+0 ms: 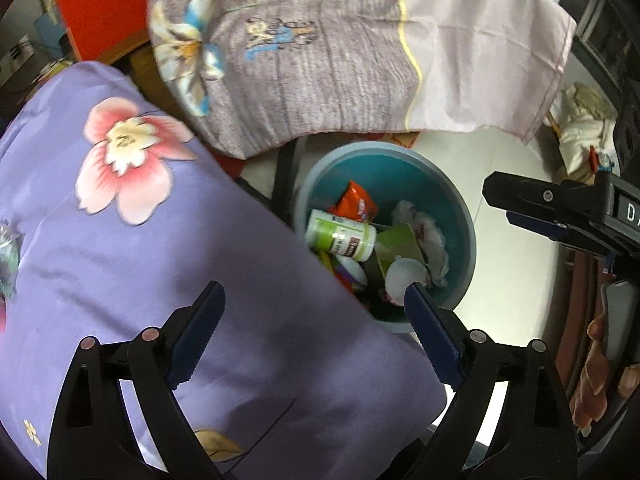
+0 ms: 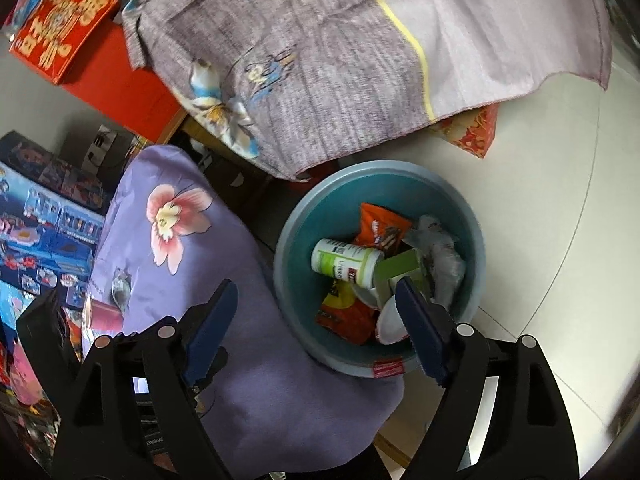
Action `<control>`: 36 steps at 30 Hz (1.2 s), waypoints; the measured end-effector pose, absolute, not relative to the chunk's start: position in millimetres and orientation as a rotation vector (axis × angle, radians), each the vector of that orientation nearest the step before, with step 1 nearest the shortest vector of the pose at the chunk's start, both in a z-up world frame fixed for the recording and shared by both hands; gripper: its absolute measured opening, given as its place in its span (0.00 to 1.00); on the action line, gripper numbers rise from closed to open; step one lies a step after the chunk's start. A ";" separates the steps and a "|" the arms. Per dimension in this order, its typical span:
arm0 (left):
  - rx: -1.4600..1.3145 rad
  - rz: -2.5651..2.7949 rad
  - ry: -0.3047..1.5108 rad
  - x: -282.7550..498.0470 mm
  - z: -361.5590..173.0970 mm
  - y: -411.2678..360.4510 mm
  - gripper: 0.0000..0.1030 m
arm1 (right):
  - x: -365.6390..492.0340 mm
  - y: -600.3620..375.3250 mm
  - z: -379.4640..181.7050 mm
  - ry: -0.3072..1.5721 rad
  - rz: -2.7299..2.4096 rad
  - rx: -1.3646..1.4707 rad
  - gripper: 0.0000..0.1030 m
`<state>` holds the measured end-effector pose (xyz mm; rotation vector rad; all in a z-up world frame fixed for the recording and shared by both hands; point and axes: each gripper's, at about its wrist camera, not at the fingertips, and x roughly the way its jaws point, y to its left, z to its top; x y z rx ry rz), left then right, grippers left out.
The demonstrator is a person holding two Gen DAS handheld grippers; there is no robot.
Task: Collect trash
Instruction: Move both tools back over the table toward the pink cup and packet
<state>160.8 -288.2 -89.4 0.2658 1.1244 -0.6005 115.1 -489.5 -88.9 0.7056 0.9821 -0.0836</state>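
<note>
Left wrist view: left claw (image 1: 314, 300) is hanging with fingers spread wide, gripping nothing. Its left finger (image 1: 200, 328) is lying over the purple floral cloth (image 1: 140, 260); its right finger is sitting over the near rim of the teal bin (image 1: 460, 216). The bin is standing on the floor just ahead and right of this claw. It is holding a white bottle with green label (image 1: 340, 236), an orange wrapper (image 1: 356, 200), a green carton (image 1: 400, 242) and crumpled white tissue (image 1: 432, 236). The right claw (image 1: 532, 210) is entering at far right beyond the bin; from this view I cannot tell its gap.

Right wrist view: right claw (image 2: 314, 300) is also spread apart and empty, with the bin (image 2: 296, 240) directly ahead, the grey floral cloth (image 2: 320, 60) beyond.
</note>
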 end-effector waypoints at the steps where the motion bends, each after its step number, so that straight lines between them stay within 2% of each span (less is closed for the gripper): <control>1: 0.258 -0.595 1.122 161.0 -88.0 -283.5 0.89 | 116.2 -484.8 -86.3 0.983 -0.078 0.696 0.75; 11: 0.160 -0.514 1.093 163.4 -70.7 -212.6 0.90 | 134.9 -418.5 -63.0 1.006 -0.013 0.590 0.76; 23: -0.025 -0.302 1.049 174.7 -56.5 -70.4 0.93 | 183.0 -300.2 -48.6 1.090 0.129 0.404 0.76; 36: -0.174 -0.030 1.007 207.5 -73.9 84.3 0.93 | 258.1 -180.2 -71.5 1.178 0.252 0.277 0.76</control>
